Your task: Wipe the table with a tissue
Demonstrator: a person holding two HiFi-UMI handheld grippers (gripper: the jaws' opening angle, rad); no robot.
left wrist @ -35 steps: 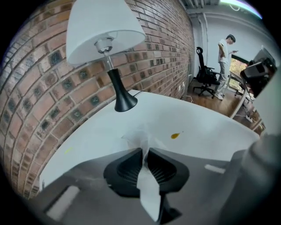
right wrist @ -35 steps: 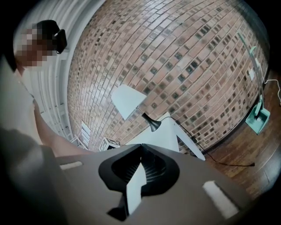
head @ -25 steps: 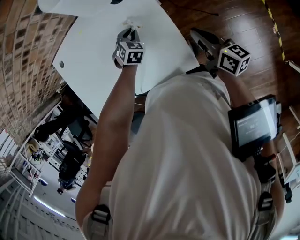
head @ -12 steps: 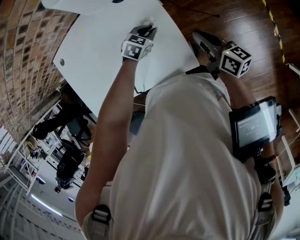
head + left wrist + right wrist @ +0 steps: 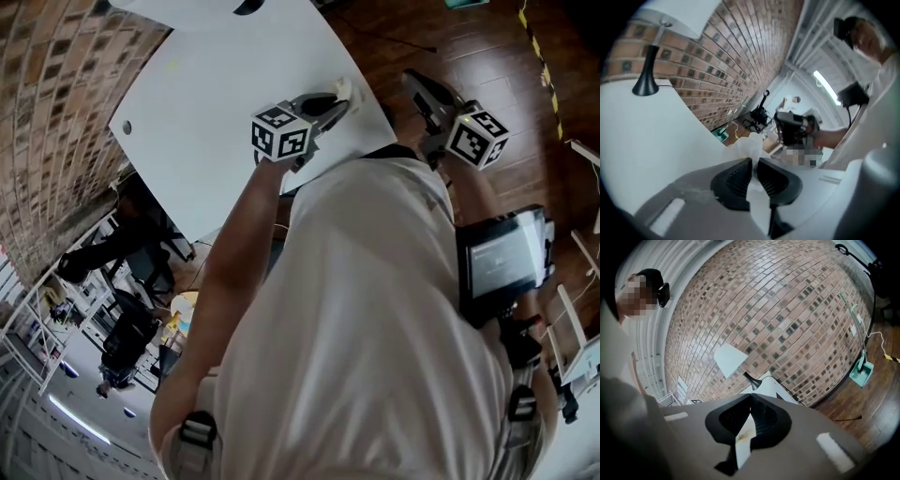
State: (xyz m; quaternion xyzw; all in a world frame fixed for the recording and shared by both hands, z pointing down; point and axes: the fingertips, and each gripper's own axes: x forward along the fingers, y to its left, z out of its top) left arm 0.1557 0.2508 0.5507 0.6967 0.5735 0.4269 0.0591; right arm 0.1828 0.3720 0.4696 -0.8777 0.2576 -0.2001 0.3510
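Observation:
The white table (image 5: pixel 216 84) fills the upper left of the head view. My left gripper (image 5: pixel 339 97) lies at the table's right edge, shut on a crumpled white tissue (image 5: pixel 345 87) that rests on the tabletop. In the left gripper view the tissue (image 5: pixel 749 143) bulges out past the closed jaws of that left gripper (image 5: pixel 753 161), with the table (image 5: pixel 642 136) to the left. My right gripper (image 5: pixel 414 82) hovers off the table over the wooden floor, shut with nothing visibly held; its jaws (image 5: pixel 751 399) meet at the tips.
A black cone-shaped stand (image 5: pixel 645 80) sits at the table's far end by the brick wall (image 5: pixel 47 112). Wooden floor (image 5: pixel 469 47) with yellow-black tape (image 5: pixel 539 42) lies to the right. A screen device (image 5: pixel 506 248) hangs at the person's waist.
The left gripper has slid the tissue across the table from its far middle toward the right edge. The right gripper stayed beside the table, nearly still.

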